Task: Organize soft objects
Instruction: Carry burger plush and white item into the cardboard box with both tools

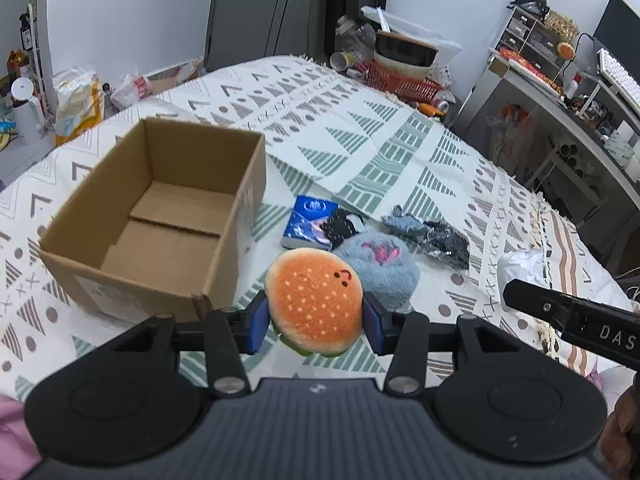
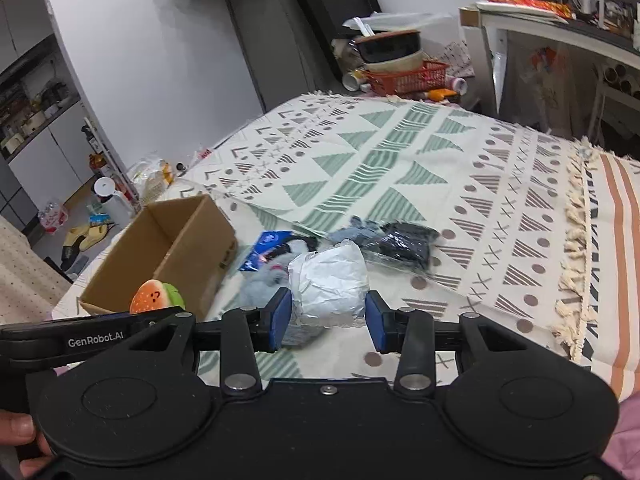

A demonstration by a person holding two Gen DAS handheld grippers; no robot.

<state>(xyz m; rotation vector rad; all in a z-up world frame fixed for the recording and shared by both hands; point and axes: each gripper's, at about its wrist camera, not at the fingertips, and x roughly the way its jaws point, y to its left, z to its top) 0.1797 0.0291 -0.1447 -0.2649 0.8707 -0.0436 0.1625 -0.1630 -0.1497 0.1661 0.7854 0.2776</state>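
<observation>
My left gripper (image 1: 315, 317) is shut on a plush hamburger (image 1: 314, 304), held above the patterned bed cover just right of an open cardboard box (image 1: 160, 216). The hamburger (image 2: 156, 296) also shows at the lower left of the right wrist view. My right gripper (image 2: 327, 317) is shut on a crumpled white and silver soft packet (image 2: 330, 286), lifted off the cover. On the cover lie a grey-blue plush (image 1: 384, 268), a blue tissue pack (image 1: 308, 220), a grey sock (image 1: 404, 224) and a dark bagged item (image 1: 448, 240).
The patterned cover (image 1: 360, 140) spreads over the bed, with a striped sheet (image 2: 616, 240) past its fringed right edge. A red basket with stacked bowls (image 1: 404, 76) stands at the far end. A desk with shelves (image 1: 560, 92) lines the right side. Bags and bottles sit on the floor at the left.
</observation>
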